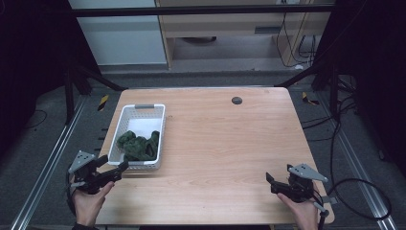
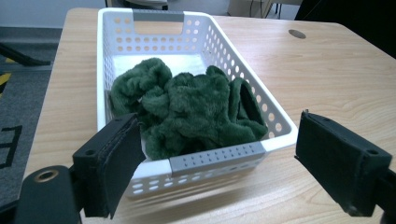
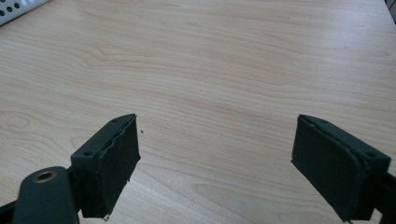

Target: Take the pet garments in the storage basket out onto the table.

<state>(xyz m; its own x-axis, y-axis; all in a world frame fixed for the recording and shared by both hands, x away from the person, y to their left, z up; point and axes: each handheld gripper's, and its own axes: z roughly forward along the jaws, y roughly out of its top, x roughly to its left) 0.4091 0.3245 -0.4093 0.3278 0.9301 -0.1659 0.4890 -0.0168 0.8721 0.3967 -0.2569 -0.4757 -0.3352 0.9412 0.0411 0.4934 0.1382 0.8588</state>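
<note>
High view: left hand-held gripper (image 1: 114,168), jaws apart, is nearing the fuzzy dark-green cloth (image 2: 187,109) in the white perforated plastic basket (image 2: 233,158); reaching in to grab it looks next; right hand-held gripper (image 1: 274,183) is idling, jaws apart.

Light wood-grain surface (image 1: 225,143), squarish with rounded corners, sitting on grey floor. There's a small dark round cap (image 1: 236,100) set into it near the far edge, a bit right of centre. The one thing lying on it is a white perforated basket (image 1: 125,116) with grey handle strips, over on the left side, long way running front to back, its near end close to the front-left corner. Most of the top is just bare wood.
</note>
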